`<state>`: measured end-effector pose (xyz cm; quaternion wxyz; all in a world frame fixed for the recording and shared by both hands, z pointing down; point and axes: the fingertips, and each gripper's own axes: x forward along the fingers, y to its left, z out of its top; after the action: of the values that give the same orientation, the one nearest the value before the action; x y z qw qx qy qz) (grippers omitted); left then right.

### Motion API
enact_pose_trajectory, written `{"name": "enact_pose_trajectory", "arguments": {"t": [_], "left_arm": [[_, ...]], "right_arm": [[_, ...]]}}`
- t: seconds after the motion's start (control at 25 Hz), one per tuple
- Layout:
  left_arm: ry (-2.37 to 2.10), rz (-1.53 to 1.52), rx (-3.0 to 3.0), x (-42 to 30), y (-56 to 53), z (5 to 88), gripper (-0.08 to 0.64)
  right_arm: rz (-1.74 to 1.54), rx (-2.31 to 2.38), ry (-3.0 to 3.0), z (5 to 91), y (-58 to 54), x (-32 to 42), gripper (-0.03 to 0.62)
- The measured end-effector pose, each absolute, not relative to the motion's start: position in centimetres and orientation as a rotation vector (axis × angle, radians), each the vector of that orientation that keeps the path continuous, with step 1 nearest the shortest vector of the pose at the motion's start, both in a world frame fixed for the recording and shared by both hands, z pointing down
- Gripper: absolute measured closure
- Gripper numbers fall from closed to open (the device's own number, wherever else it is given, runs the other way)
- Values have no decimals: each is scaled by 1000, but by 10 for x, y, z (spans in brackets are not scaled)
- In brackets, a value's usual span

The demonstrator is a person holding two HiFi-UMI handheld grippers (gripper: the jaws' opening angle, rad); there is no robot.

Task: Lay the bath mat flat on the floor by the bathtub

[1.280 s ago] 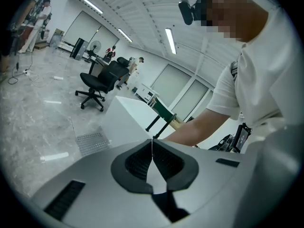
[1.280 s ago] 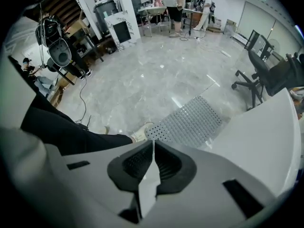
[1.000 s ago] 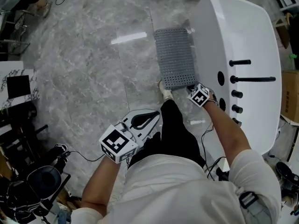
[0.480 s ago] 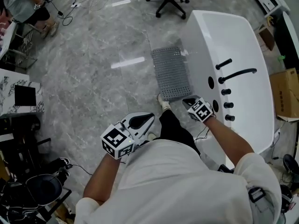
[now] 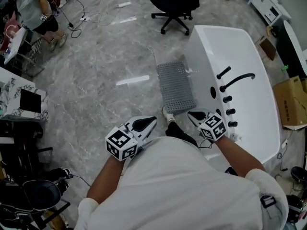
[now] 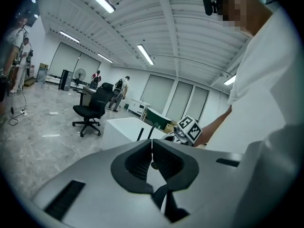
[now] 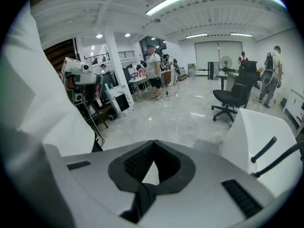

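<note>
The grey perforated bath mat [image 5: 176, 86] lies flat on the marble floor, its long side against the white bathtub [image 5: 249, 56]; the right gripper view shows a corner of this mat [image 7: 207, 145] beside the tub [image 7: 259, 127]. Both grippers are held up near my body, clear of the mat. My left gripper [image 5: 152, 120] is shut with nothing in it, jaws meeting in its own view [image 6: 152, 142]. The right gripper [image 5: 191, 113] hangs just short of the mat's near end, also shut and empty [image 7: 153, 145]. My shoe [image 5: 168, 114] stands at the mat's near edge.
A black tap and knobs [image 5: 229, 87] sit on the tub's rim. A black office chair [image 5: 175, 4] stands beyond the mat. Cardboard boxes [image 5: 290, 99] are right of the tub. Desks and equipment [image 5: 21, 104] line the left, and a person [image 5: 36, 11] is at the far left.
My right gripper has drawn back from the mat's near end toward my body. The head view has risen and pulled away. The mat stays in place.
</note>
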<state>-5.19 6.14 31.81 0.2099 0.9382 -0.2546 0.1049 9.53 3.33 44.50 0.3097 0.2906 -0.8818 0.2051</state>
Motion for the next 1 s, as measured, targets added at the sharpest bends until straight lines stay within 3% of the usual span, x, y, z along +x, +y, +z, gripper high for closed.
{"name": "enact_pose_trajectory", "arguments": {"t": [1.0], "left_arm": [[-768,275,2610,-60,76,313,541]], "right_arm": [[481,864,-2496,378,44,87,583]]}}
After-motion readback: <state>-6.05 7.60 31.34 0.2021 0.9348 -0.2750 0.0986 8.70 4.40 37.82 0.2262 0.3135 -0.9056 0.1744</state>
